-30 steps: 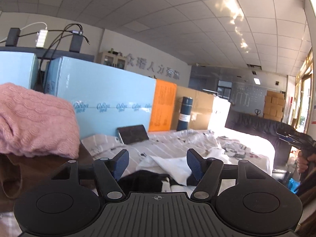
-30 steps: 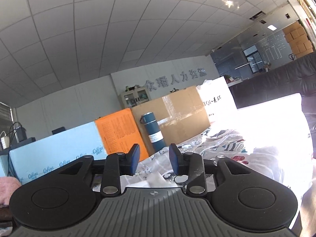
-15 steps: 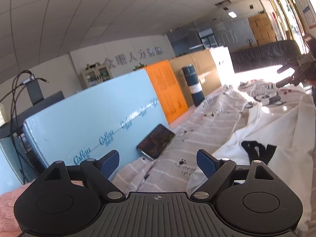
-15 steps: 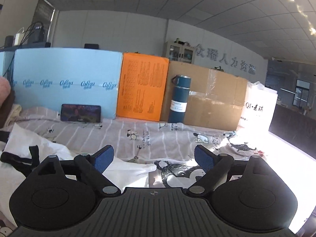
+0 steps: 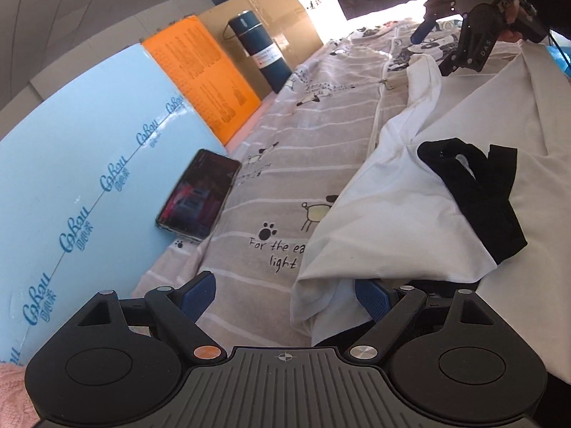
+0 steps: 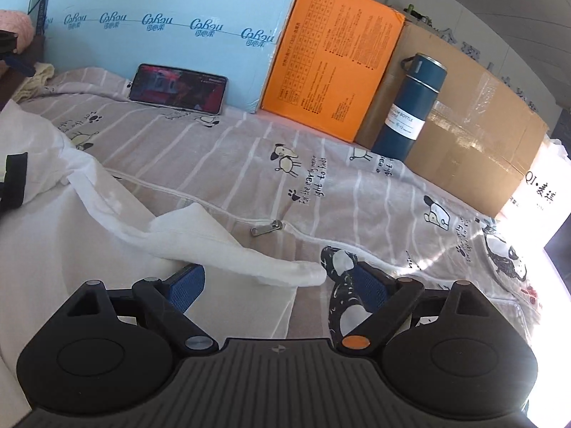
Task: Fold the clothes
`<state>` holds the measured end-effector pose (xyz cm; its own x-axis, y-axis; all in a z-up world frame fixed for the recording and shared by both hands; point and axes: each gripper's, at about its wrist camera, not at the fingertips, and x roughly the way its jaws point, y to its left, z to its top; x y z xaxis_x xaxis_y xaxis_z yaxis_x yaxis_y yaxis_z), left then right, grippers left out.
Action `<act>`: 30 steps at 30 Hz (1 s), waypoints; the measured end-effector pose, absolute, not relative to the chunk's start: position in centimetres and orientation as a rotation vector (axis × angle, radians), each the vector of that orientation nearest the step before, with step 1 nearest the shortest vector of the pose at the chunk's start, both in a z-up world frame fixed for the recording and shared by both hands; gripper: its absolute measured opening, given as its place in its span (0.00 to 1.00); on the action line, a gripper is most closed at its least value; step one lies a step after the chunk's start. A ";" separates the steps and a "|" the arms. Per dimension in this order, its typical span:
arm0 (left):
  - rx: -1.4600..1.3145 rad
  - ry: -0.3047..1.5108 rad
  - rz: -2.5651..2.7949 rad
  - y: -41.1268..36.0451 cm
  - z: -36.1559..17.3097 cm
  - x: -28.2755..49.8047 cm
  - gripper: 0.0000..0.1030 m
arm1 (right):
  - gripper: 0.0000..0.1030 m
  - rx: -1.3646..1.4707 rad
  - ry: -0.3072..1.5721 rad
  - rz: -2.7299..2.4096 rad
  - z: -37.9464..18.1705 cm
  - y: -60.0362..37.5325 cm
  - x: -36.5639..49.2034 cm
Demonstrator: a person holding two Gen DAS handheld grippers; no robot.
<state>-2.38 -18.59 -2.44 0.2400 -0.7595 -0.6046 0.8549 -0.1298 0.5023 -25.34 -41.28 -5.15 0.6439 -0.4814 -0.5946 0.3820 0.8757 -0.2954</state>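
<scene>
Grey striped bedsheet (image 6: 221, 164) w/ dog cartoons, paw prints & a zipper (image 6: 266, 229) covers the surface. Along its back edge, L to R in the right wrist view: light blue box (image 6: 160, 18), orange box (image 6: 332, 67), cardboard box (image 6: 474, 132), white bag (image 6: 535, 192). Phone (image 6: 177, 88), screen lit, leans on blue box. Dark blue bottle (image 6: 410, 110) upright, in front of cardboard box. Pink knit (image 6: 16, 26) at back left corner.

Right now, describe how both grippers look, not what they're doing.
The left gripper and right gripper match: matte black ribbed bodies, two round discs, angular linkages, blue textured finger pads. Pivot screws are copper and silver. No cables or sleeves show.
</scene>
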 end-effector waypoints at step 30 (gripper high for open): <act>0.556 0.225 -1.343 -28.9 0.4 1.4 0.11 | 0.05 -0.037 0.552 -0.559 -2.5 -46.3 -24.5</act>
